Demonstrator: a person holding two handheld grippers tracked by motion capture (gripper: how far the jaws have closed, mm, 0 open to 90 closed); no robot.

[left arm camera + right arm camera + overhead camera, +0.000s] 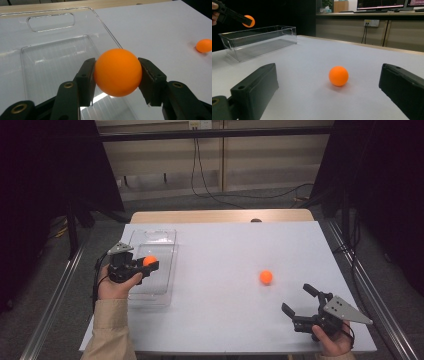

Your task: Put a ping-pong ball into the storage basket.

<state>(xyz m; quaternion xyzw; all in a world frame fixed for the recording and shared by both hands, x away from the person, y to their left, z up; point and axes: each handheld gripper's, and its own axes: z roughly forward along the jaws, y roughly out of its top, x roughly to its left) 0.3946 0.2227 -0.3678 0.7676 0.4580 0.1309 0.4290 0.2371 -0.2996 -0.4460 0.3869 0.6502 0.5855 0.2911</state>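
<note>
My left gripper [148, 265] is shut on an orange ball [117, 72] and holds it above the clear plastic bin [160, 240] at the table's left. The held orange ball [149, 261] hangs over the bin's inside, clear of its floor. A second orange ball [266, 277] lies loose on the white table, right of centre. My right gripper [299, 299] rests low near the front right corner, open, with its jaws spread wide and pointed toward that second orange ball [338, 75], which lies some way ahead of the pads.
The white table [225, 250] is ringed by dark curtains and metal rails. The clear plastic bin [257, 41] has handle cut-outs at its ends. Cables run across the floor beyond the far edge. Open tabletop lies between the two balls.
</note>
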